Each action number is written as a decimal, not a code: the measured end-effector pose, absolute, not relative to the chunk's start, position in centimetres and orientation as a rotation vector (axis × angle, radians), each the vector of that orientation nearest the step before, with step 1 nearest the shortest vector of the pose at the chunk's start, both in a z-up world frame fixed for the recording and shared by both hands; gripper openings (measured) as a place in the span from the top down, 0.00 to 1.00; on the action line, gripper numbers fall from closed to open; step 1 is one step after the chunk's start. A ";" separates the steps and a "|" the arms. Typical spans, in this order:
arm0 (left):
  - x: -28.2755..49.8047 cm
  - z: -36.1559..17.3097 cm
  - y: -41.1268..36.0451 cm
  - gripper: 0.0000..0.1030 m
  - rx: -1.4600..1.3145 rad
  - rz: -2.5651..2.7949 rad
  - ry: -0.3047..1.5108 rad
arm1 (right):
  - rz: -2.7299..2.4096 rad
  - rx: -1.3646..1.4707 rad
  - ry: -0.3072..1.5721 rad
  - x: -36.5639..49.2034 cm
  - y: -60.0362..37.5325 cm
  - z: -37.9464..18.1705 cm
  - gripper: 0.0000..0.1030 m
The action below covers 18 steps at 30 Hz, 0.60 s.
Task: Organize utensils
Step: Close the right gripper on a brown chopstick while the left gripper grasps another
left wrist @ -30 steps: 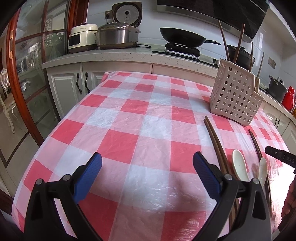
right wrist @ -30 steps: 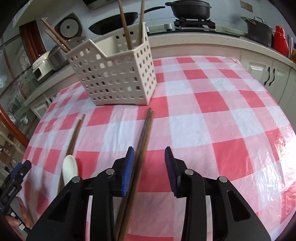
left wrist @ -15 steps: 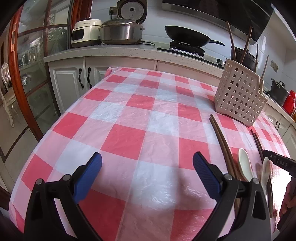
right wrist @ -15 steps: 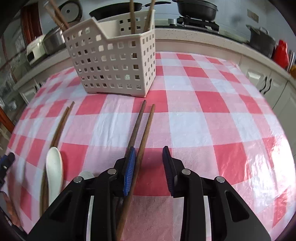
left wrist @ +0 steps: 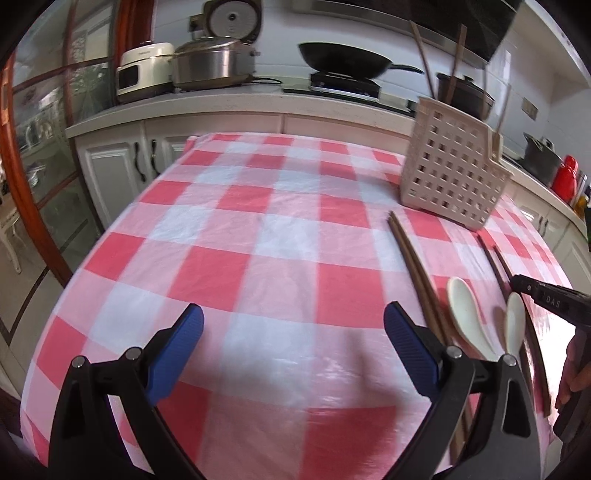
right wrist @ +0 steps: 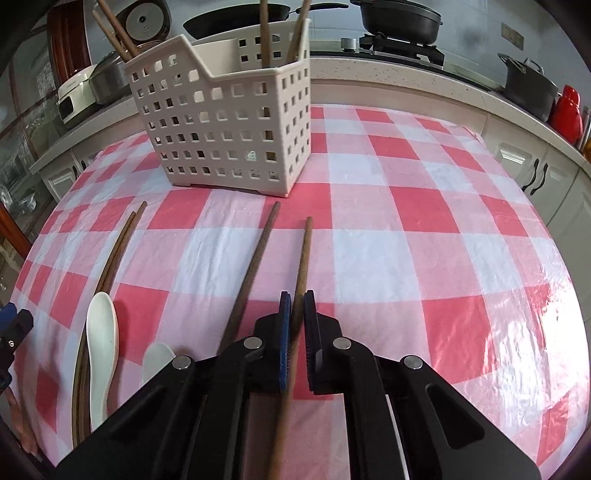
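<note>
In the right wrist view my right gripper (right wrist: 297,295) is shut on one brown chopstick (right wrist: 304,251), which runs between the blue pads toward the basket. Its partner chopstick (right wrist: 255,258) lies just left on the checked cloth. The white perforated basket (right wrist: 229,122) stands beyond with several chopsticks upright in it. Another chopstick pair (right wrist: 118,247) and two white spoons (right wrist: 101,332) (right wrist: 157,360) lie at the left. My left gripper (left wrist: 293,325) stands wide open over bare cloth, left of the chopstick pair (left wrist: 413,266) and spoons (left wrist: 463,306). The basket (left wrist: 450,177) sits at the far right.
A counter runs behind the table with a wok (left wrist: 343,61), a steel pot (left wrist: 212,68), a rice cooker (left wrist: 231,18) and a red bottle (right wrist: 567,110). White cabinets (left wrist: 144,166) stand below it. A hand (left wrist: 572,373) shows at the right edge of the left view.
The right jaws have closed onto the right-hand chopstick. The two chopsticks in front of it have spread apart. The left gripper has stayed open in about the same place.
</note>
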<state>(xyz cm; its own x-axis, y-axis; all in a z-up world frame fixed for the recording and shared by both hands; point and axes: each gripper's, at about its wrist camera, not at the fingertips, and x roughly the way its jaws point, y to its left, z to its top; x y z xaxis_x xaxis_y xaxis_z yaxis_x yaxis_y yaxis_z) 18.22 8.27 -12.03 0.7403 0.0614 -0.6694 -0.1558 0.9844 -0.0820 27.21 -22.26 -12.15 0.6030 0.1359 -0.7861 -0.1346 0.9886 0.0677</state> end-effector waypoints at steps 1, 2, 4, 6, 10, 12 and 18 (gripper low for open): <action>18.3 -12.1 7.8 0.15 -0.127 0.107 0.733 | 0.160 0.010 0.911 27.1 -22.5 -12.2 0.94; 18.6 -12.1 7.3 0.20 -0.117 0.093 0.743 | 0.165 0.020 0.911 26.9 -22.8 -12.1 0.94; 19.1 -12.3 6.5 0.30 -0.111 0.068 0.762 | 0.173 0.032 0.911 26.7 -23.2 -12.2 0.94; 19.8 -12.4 5.9 0.41 -0.103 0.044 0.778 | 0.178 0.029 0.908 26.5 -23.3 -12.2 0.94; 21.6 -12.4 4.9 0.56 -0.100 0.023 0.793 | 0.190 0.033 0.898 26.3 -23.4 -12.2 0.94; 22.2 -12.5 4.7 0.60 -0.113 0.011 0.806 | 0.199 0.050 0.898 26.3 -23.7 -12.3 0.94; 24.4 -13.0 3.3 0.64 -0.119 -0.013 0.842 | 0.219 0.083 0.900 26.3 -24.2 -12.3 0.94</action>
<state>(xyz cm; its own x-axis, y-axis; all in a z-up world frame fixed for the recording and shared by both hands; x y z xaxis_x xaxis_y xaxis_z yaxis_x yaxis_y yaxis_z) 24.37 3.29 -13.04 0.6665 -0.0585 -0.7432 -0.0356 0.9933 -0.1101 26.31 -24.23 -12.28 0.6013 0.2236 -0.7671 -0.1546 0.9745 0.1629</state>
